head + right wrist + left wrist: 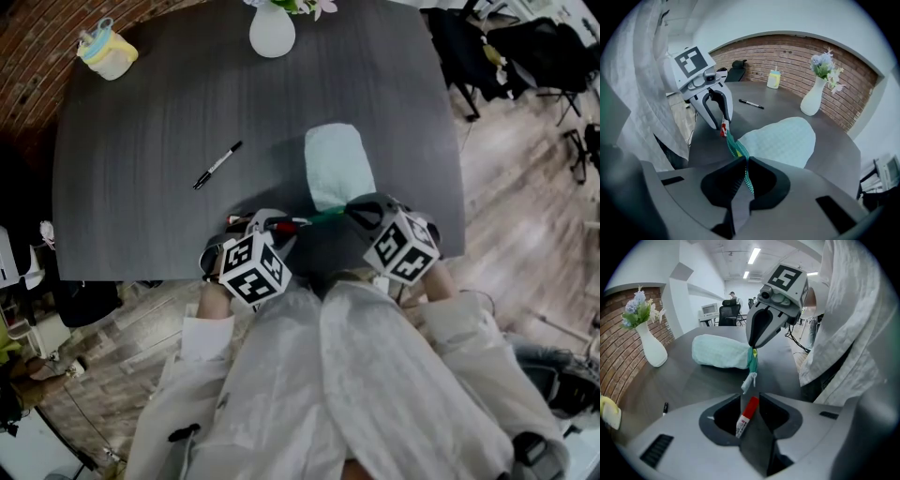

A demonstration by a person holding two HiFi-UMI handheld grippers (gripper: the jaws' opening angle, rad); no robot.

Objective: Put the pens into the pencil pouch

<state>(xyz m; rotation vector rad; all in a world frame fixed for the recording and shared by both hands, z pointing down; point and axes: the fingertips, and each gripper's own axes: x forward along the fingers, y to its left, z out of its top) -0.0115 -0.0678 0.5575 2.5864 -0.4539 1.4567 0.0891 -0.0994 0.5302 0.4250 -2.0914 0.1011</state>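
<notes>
The mint-green pencil pouch (337,164) lies on the dark table near its front edge. My right gripper (361,211) is shut on the pouch's green zipper edge (736,147) and lifts that end. My left gripper (272,225) is shut on a red-and-white pen (749,412), held in the air just left of the pouch's mouth. In the left gripper view the right gripper (752,347) pinches the green strip (752,361) right in front of the pen. A black pen (217,165) lies loose on the table, farther left.
A white vase (272,28) with flowers stands at the table's far edge, a yellow cup (108,52) at the far left corner. Behind them runs a brick wall (787,51). The person's white sleeves (375,375) fill the near side.
</notes>
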